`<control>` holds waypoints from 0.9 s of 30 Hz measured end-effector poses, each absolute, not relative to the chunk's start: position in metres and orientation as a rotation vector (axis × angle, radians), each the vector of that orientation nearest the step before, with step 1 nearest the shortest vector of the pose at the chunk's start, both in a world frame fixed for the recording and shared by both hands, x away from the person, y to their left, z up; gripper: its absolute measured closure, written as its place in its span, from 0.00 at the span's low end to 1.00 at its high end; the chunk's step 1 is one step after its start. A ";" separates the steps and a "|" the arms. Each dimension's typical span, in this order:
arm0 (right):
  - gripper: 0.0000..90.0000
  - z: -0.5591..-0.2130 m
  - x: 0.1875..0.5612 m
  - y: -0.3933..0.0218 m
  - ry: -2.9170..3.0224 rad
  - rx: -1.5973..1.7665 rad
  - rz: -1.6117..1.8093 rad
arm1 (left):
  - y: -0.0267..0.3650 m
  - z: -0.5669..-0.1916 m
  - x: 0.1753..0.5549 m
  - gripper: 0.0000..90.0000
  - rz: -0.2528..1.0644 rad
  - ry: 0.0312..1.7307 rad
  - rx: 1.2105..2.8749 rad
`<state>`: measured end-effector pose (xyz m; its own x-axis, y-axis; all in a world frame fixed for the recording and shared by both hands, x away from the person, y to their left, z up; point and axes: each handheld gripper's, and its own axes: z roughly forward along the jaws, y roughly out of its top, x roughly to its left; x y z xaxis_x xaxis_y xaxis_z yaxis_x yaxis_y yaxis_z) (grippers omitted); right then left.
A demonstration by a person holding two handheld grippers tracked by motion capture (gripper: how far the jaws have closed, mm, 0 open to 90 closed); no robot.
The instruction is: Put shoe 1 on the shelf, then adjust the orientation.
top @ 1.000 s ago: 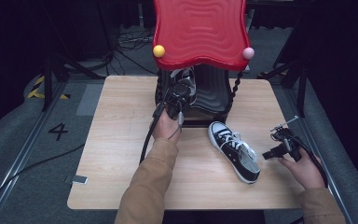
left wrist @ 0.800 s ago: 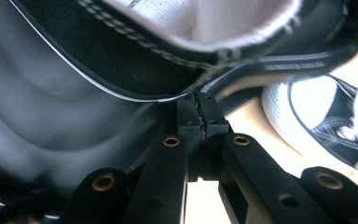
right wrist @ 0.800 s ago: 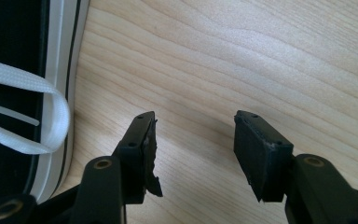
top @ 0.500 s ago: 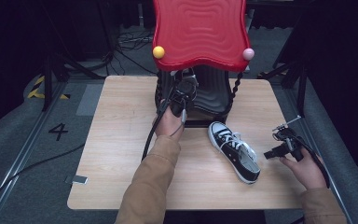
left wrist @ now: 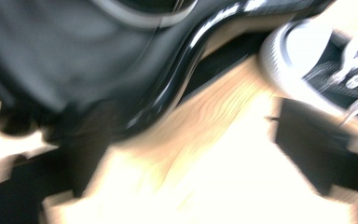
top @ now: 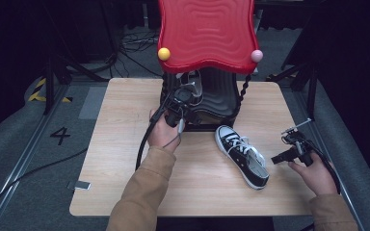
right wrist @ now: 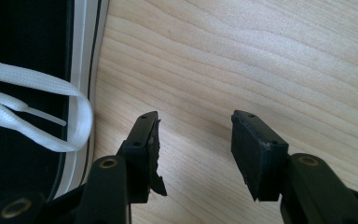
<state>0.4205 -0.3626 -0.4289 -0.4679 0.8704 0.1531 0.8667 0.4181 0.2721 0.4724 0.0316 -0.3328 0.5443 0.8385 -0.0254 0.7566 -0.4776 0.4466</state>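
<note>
A black-and-white sneaker lies on the wooden table, toe towards the rack. A second sneaker rests on the black lower shelf of a rack with a wavy red top. My left gripper is at that shelf's front left. Its jaws have just been opening and stand open over bare wood, nothing between them. A sneaker's white toe shows blurred in the left gripper view. My right gripper is open just right of the table sneaker, holding nothing.
Twisted black posts carry the rack's red top, which has a yellow ball and a pink ball on its front corners. A black cable trails from the left gripper. Dark stands and floor cables lie beyond the table.
The left hand has drawn back slightly from the sneaker on the shelf and its jaws have opened, leaving the sneaker there. The right hand and the table sneaker have not moved.
</note>
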 end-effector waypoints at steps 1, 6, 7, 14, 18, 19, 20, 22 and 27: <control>0.57 -0.428 0.420 -0.362 2.637 1.609 0.491 | 0.034 -0.333 0.470 0.21 0.255 1.295 2.377; 0.55 -0.423 0.417 -0.357 2.638 1.588 0.493 | 0.044 -0.339 0.459 0.16 0.253 1.344 2.413; 0.55 -0.421 0.416 -0.356 2.635 1.585 0.495 | 0.047 -0.340 0.456 0.26 0.247 1.348 2.420; 0.55 -0.410 0.411 -0.349 2.640 1.563 0.506 | 0.069 -0.354 0.432 0.16 0.220 1.409 2.460; 0.55 -0.403 0.406 -0.344 2.648 1.536 0.521 | 0.081 -0.361 0.421 0.17 0.191 1.449 2.444; 0.56 -0.401 0.405 -0.342 2.649 1.527 0.516 | 0.083 -0.364 0.419 0.19 0.178 1.439 2.441; 0.57 -0.398 0.404 -0.340 2.653 1.519 0.517 | 0.085 -0.366 0.419 0.20 0.153 1.431 2.455; 0.58 -0.395 0.402 -0.338 2.657 1.507 0.523 | 0.088 -0.371 0.417 0.18 0.101 1.429 2.482; 0.59 -0.383 0.394 -0.331 2.685 1.481 0.566 | 0.096 -0.377 0.414 0.19 0.094 1.450 2.512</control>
